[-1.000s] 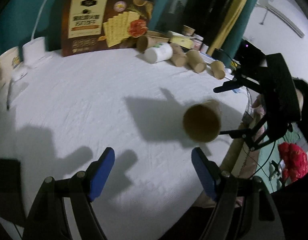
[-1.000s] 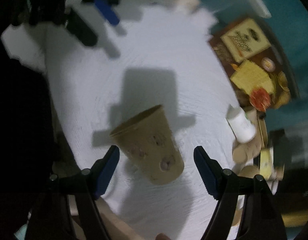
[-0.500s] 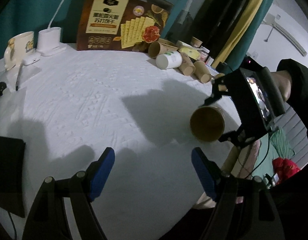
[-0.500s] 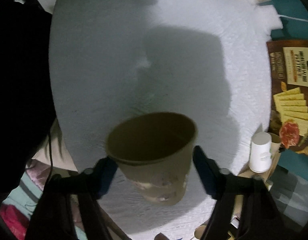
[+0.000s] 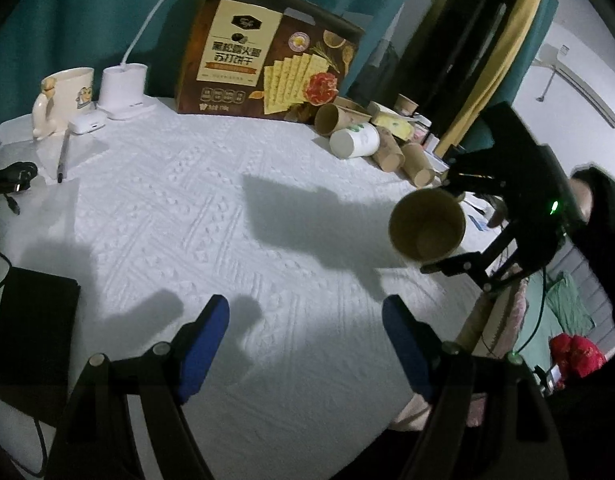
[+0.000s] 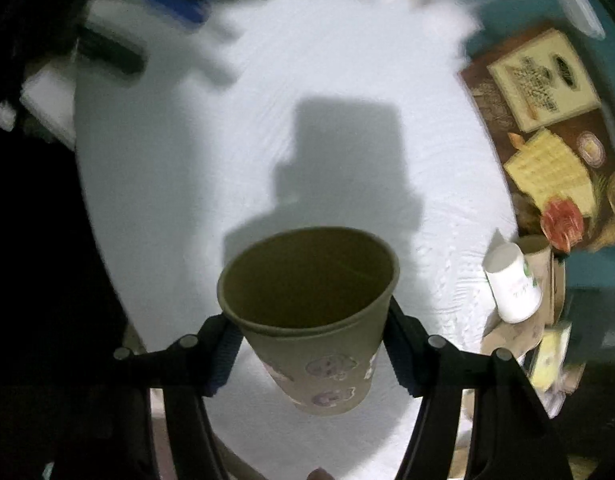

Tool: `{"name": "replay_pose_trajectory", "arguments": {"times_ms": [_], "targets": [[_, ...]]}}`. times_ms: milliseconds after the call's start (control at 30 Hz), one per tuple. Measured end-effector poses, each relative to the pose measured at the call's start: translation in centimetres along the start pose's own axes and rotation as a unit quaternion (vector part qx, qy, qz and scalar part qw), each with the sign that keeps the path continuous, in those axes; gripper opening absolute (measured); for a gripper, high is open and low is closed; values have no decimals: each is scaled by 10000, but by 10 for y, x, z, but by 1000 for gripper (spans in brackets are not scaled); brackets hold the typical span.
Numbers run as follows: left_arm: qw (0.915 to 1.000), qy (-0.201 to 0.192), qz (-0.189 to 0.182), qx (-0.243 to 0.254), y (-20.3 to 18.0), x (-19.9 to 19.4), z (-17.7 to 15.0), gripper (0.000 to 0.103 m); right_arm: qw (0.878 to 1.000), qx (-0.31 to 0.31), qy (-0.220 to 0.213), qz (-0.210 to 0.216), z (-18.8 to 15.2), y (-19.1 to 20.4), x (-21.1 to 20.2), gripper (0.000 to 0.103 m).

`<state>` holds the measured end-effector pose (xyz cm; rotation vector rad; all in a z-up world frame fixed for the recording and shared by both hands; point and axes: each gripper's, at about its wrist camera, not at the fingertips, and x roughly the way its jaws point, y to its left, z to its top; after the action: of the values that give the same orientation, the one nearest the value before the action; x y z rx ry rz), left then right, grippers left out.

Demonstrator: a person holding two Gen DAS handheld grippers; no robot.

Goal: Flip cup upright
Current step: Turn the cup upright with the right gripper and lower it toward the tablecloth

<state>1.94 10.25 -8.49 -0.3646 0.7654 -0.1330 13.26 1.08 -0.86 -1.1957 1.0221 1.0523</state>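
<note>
A brown paper cup point(image 6: 319, 340) with pale flower prints hangs tilted over the white tablecloth point(image 6: 347, 80), its open mouth turned up towards the right wrist camera. My right gripper point(image 6: 313, 350) is shut on it; its jaws have just been closing, and the blue pads point(image 6: 223, 352) press the wall below the rim. In the left wrist view the same cup point(image 5: 427, 226) shows its mouth near the table's right edge, clamped by the right gripper point(image 5: 445, 226). My left gripper point(image 5: 307, 320) stands open over the near cloth with nothing between its fingers.
A cracker box point(image 5: 267, 60) stands at the back, with several paper cups point(image 5: 391, 152) and a white cup point(image 5: 355, 140) lying beside it. A mug point(image 5: 63, 96), lamp base point(image 5: 123, 90) and pen point(image 5: 63, 156) sit back left. A black pad point(image 5: 31, 332) lies front left.
The cup lay on its side between the open right jaws; they have closed on it and raised it, mouth turning upward. The left gripper drifted slightly, still open.
</note>
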Motion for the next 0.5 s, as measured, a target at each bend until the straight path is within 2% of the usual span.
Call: {"name": "replay_pose_trajectory", "arguments": {"times_ms": [67, 133, 300, 367, 467, 500], "targets": [[10000, -37, 39, -62, 1, -1, 1, 79, 9963, 721, -477, -9, -1, -7, -3, 61], [9999, -74, 69, -125, 1, -2, 4, 79, 9850, 1429, -970, -43, -7, -15, -3, 61], [9998, -119, 92, -158, -3, -6, 8, 79, 9296, 3012, -2113, -207, -31, -26, -3, 61], [9998, -113, 86, -145, -7, -5, 11, 79, 9049, 3481, -2427, -324, -40, -27, 1, 61], [9998, -149, 69, -87, -15, -4, 12, 79, 8777, 3911, -2743, -380, -50, -23, 3, 61], [9998, -164, 56, -77, -17, -4, 13, 79, 8720, 3991, -2807, -389, -54, -22, 4, 61]]}}
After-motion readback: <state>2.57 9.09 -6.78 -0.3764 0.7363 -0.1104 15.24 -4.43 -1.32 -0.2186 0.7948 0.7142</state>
